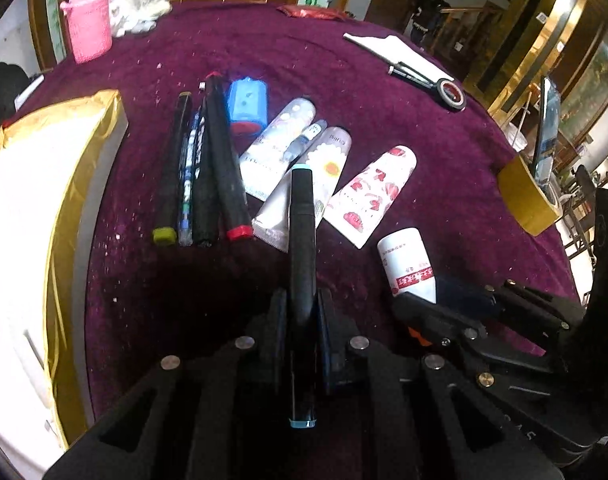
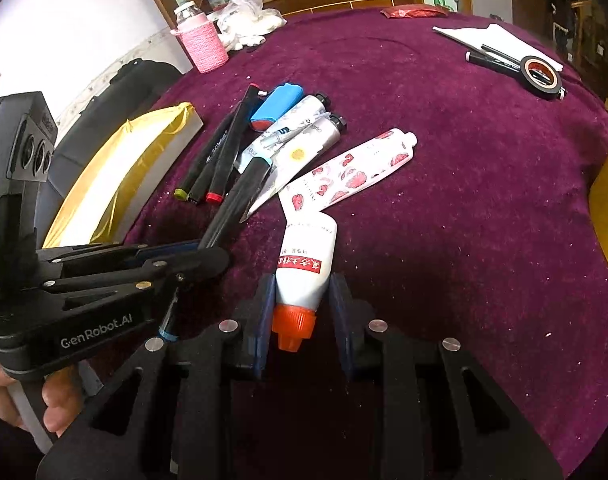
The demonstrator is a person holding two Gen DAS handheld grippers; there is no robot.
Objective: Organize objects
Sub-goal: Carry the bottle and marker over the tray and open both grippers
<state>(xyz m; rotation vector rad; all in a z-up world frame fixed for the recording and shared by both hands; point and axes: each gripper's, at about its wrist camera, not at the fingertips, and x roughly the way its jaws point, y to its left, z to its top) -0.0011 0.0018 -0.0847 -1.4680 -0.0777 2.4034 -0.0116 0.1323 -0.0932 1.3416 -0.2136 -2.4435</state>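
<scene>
My left gripper is shut on a black marker with teal ends, which points forward over the purple tablecloth. The same marker sticks out of the left gripper in the right wrist view. My right gripper is shut on a white tube with an orange cap, cap toward the camera; the tube also shows in the left wrist view. Ahead lie a row of black markers, several cream tubes and a blue case.
A white box with gold lining sits at the left table edge. At the back stand a pink-sleeved bottle and a plastic bag. A black tape roll with pens and paper lies far right, a yellow tape roll nearer.
</scene>
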